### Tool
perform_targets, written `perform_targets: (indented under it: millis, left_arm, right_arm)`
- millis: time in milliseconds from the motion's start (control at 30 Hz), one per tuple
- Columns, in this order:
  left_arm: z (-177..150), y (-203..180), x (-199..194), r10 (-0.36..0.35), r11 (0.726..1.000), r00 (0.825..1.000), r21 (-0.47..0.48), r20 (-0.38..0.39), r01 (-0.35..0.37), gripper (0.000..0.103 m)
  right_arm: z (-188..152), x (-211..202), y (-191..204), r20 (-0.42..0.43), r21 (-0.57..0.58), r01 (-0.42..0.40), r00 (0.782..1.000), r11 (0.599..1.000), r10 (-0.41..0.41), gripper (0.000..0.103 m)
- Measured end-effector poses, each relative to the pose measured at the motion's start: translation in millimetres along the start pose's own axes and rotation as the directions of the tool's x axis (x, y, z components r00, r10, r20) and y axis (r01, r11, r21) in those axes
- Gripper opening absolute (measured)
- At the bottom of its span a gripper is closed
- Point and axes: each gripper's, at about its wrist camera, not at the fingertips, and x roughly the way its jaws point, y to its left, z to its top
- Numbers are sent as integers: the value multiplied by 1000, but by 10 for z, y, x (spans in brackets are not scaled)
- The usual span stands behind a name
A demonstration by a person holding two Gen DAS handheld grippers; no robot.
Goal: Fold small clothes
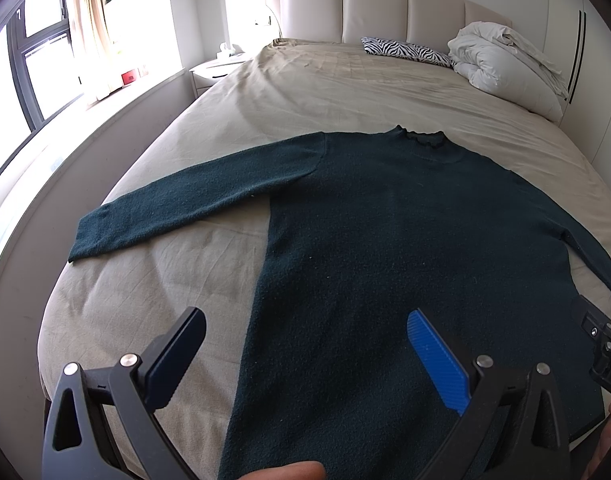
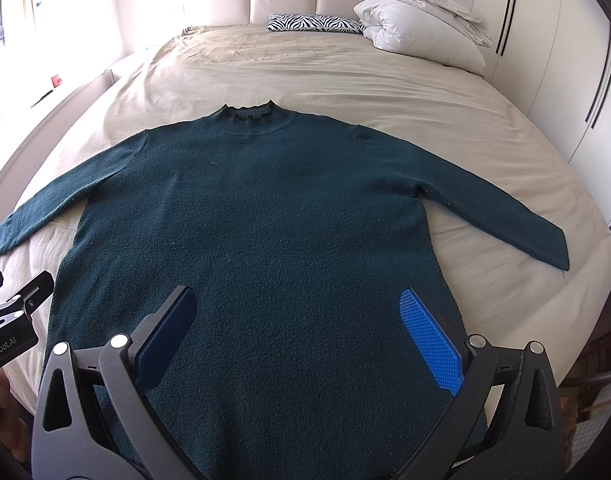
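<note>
On bed: dark green sweater (image 2: 257, 216) lies flat on beige sheet (image 2: 325, 72), sleeves spread, collar toward headboard.
Left gripper (image 1: 305, 356): jaws apart above hem, holding nothing.
Right gripper (image 2: 297, 332): jaws apart above hem, holding nothing.

A wide bed (image 2: 345, 80) in a creased beige sheet fills the room, backed by a cream padded headboard (image 1: 385, 4). A zebra-print pillow (image 2: 313, 23) and a bundled white duvet (image 2: 421, 24) lie at its head. Hard daylight floods through the dark-framed window (image 1: 29, 60) and its pale curtain (image 1: 89, 20). White wardrobe doors (image 2: 565, 60) line the opposite wall, and a white nightstand (image 1: 213, 72) sits beside the bed.
</note>
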Motion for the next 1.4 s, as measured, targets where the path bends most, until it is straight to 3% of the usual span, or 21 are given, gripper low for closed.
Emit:
perform_targets:
  millis: [1400]
  left_arm:
    - [-25,-53,-38,4,1000,1000,7,20,-4,103]
  right_arm:
    - [-32,53,-31,-13,6,-6,1000,1000,6,103]
